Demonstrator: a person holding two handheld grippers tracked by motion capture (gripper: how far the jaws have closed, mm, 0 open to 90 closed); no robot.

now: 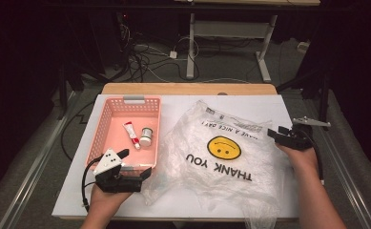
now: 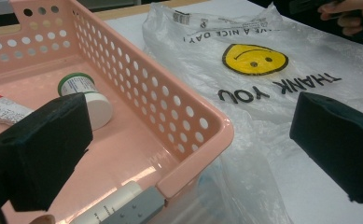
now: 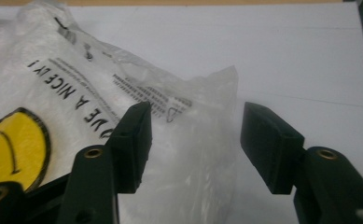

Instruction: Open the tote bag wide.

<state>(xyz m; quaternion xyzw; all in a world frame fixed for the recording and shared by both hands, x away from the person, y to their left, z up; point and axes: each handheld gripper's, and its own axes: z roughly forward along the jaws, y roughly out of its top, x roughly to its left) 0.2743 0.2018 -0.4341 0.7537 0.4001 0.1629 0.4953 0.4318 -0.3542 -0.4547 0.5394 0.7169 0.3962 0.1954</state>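
My left claw [image 1: 134, 172] sits at about seven o'clock on the table [image 1: 278, 102], nearest me, jaws spread wide with nothing pinched. In the left gripper view the basket's [image 2: 188, 119] near corner and the bag's [image 2: 263, 93] edge lie between those jaws, and neither pad touches them. A white tube [image 2: 107, 205] with a grey cap lies along the basket's near wall, right under that claw.

The pink basket [image 1: 108, 119] runs from my left claw toward ten o'clock. Inside it, near the middle, a small tube [image 1: 131, 134] with a red end lies flat, and a little white jar [image 1: 146, 137] with a green band lies just beside it at its three o'clock, touching or nearly so.

The clear bag [image 1: 221, 162] spreads over the middle of the table, printed face up, its yellow smiley [image 1: 224, 147] at the centre and its left edge against the basket.

My right claw [image 1: 274, 135] hovers at about three o'clock, at the bag's right edge, pointing toward nine. Its jaws stand apart. In the right gripper view the bag's crumpled corner [image 3: 207, 116] lies beyond and between them, and neither pad [image 3: 135, 140] presses on it.
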